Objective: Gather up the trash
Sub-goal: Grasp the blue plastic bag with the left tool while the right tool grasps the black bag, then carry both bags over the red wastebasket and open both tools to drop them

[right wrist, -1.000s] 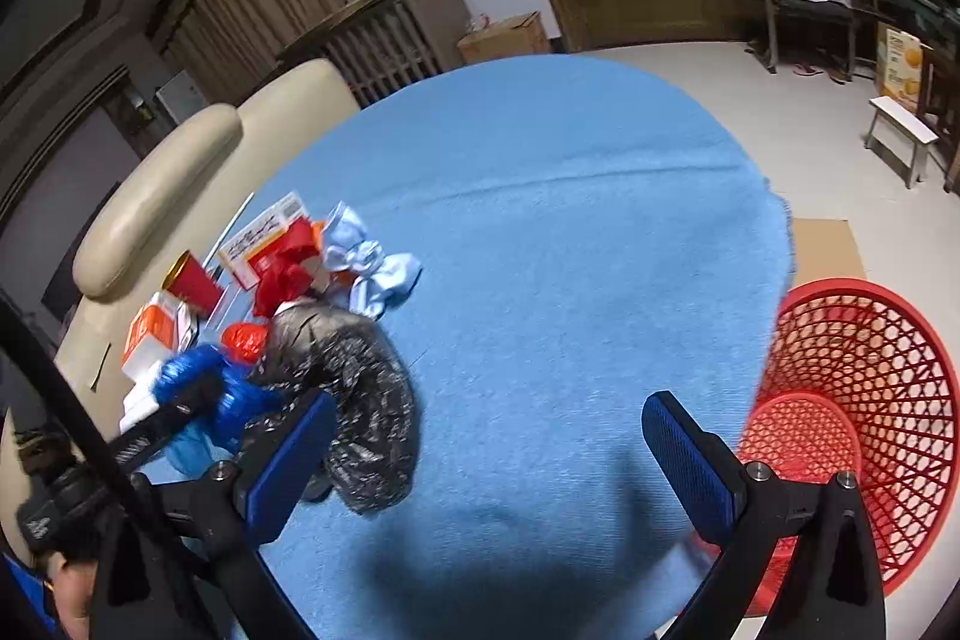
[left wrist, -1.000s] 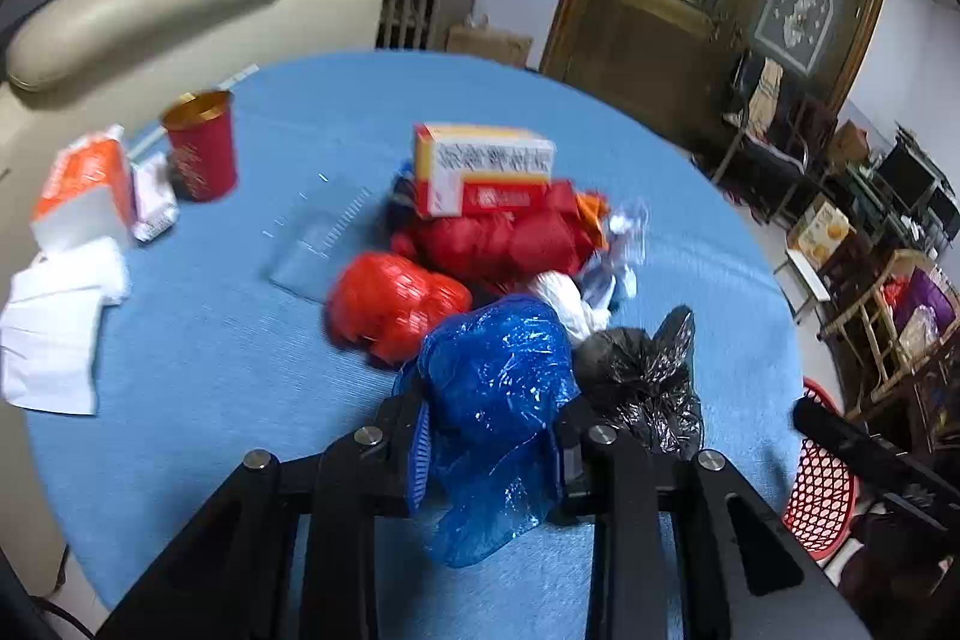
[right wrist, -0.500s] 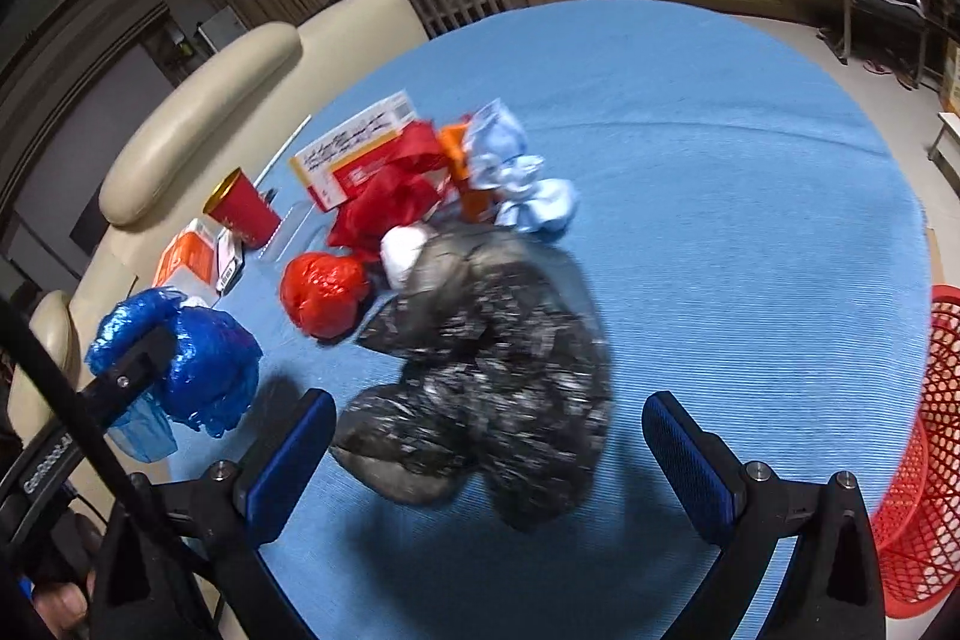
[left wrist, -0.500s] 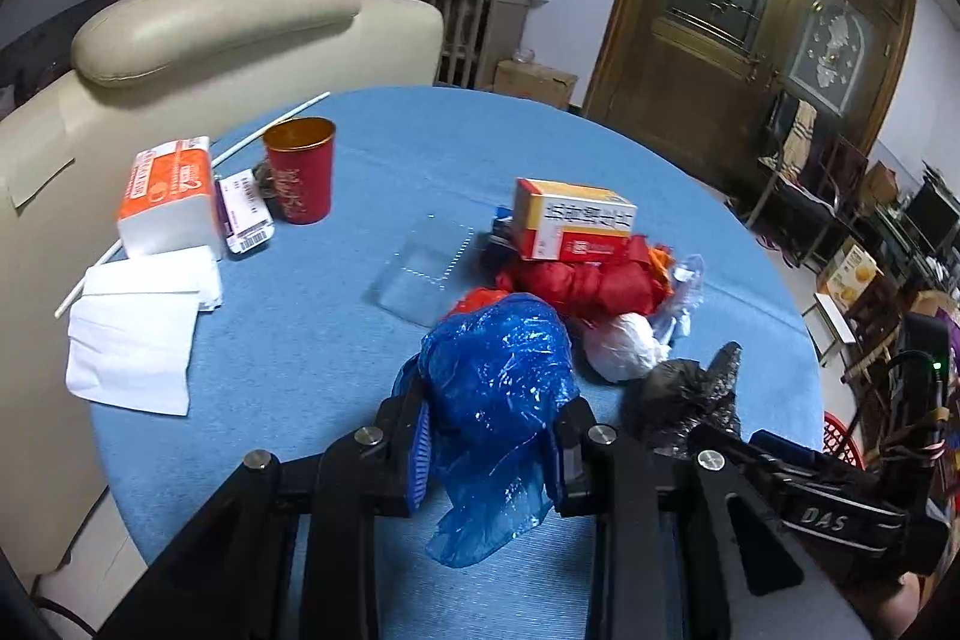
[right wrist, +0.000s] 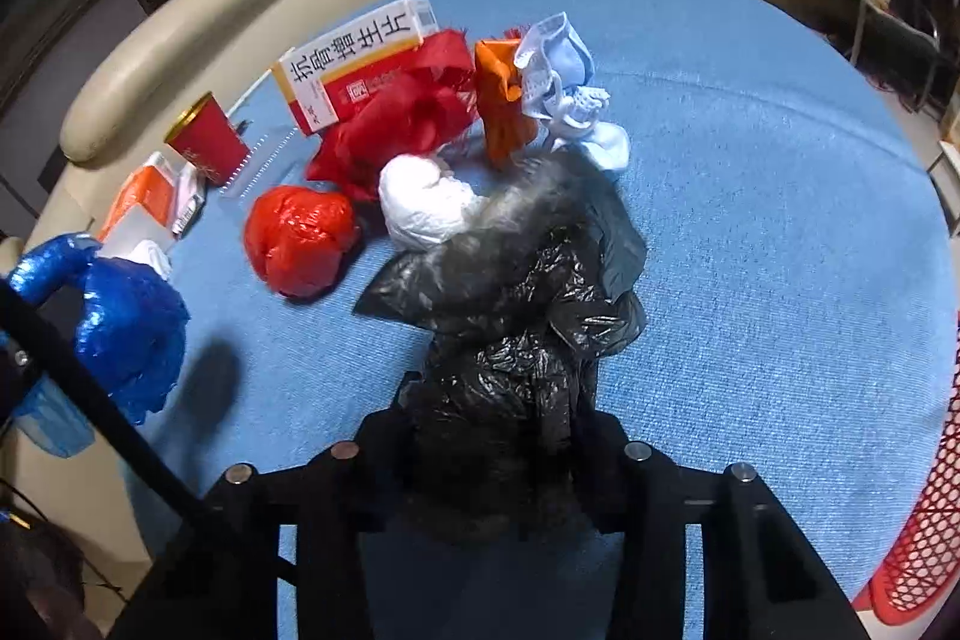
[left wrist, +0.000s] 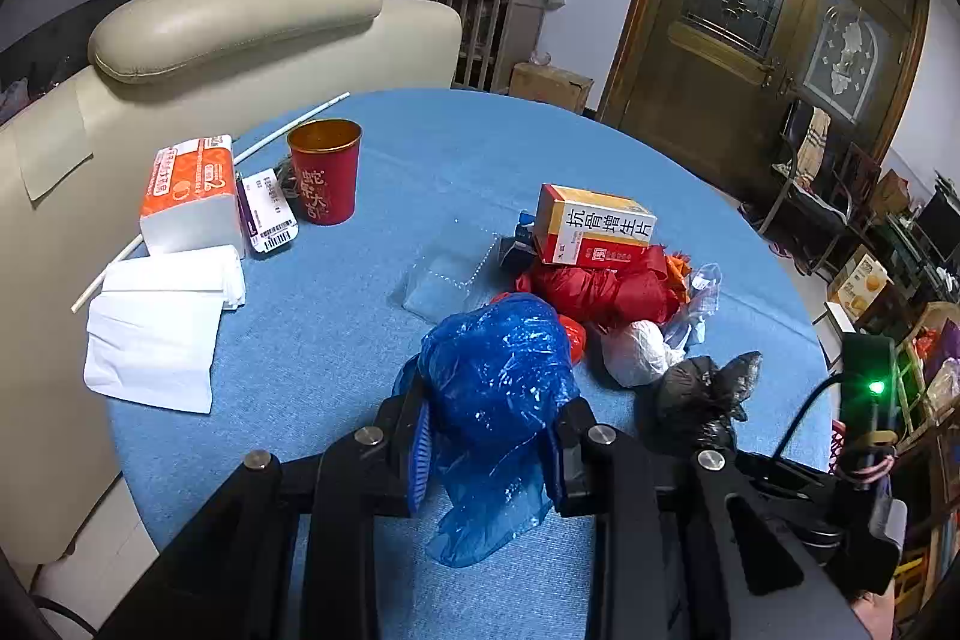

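A crumpled blue plastic bag point(left wrist: 498, 370) bulges between the pads of my left gripper point(left wrist: 489, 436), which is shut on it above the blue round table point(left wrist: 420, 142). The same blue bag point(right wrist: 126, 322) hangs at the left of the right wrist view. My right gripper point(right wrist: 501, 418) is closing its jaws on a crumpled black plastic bag point(right wrist: 516, 328) that lies on the table, and the pads press into its near end. In the left wrist view the black bag point(left wrist: 696, 400) sits right of the blue one.
Beyond the black bag lie a red bag ball point(right wrist: 300, 238), a white bag ball point(right wrist: 426, 202), red wrapping point(right wrist: 408, 112), a medicine box point(right wrist: 354, 64) and pale blue plastic point(right wrist: 558, 64). A red cup point(left wrist: 324, 172), tissue pack point(left wrist: 189, 193) and napkins point(left wrist: 156, 334) sit left. A red basket point(right wrist: 924, 520) stands off the table's right edge.
My right gripper came in over the black bag and its wide-open jaws drew together around it. My left gripper drew back a little from the trash pile, still holding the blue bag.
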A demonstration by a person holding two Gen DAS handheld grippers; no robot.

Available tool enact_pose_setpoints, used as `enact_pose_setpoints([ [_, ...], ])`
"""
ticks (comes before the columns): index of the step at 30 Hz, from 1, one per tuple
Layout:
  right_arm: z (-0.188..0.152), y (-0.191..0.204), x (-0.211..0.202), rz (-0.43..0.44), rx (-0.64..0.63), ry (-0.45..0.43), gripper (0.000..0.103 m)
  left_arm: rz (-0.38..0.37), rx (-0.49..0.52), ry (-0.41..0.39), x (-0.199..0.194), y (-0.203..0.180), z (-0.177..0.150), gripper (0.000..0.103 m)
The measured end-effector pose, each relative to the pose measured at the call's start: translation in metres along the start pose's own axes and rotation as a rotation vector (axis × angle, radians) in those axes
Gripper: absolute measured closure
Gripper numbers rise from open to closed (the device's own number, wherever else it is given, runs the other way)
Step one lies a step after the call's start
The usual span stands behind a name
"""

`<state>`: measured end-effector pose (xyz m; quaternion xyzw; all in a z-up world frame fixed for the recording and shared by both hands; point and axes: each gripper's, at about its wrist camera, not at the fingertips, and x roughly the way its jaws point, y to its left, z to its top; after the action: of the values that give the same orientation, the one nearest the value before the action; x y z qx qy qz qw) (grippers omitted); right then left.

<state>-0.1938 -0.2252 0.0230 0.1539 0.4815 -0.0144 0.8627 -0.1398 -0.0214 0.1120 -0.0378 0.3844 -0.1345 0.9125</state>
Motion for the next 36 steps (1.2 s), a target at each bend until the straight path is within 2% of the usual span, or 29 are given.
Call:
enact_pose_setpoints([
  [17,-0.021,-0.053,-0.093,0.029,0.118,-0.192,0.061,-0.041,0.105,-0.011,-0.016,-0.053,-0.011,0.072],
  [26,-0.038,-0.092,-0.134,0.012,0.199,-0.272,0.061,-0.084,0.173,-0.004,-0.02,-0.092,-0.02,0.072],
  [36,-0.056,-0.151,-0.16,-0.04,0.328,-0.331,0.061,-0.147,0.277,0.02,-0.014,-0.148,-0.031,0.072],
])
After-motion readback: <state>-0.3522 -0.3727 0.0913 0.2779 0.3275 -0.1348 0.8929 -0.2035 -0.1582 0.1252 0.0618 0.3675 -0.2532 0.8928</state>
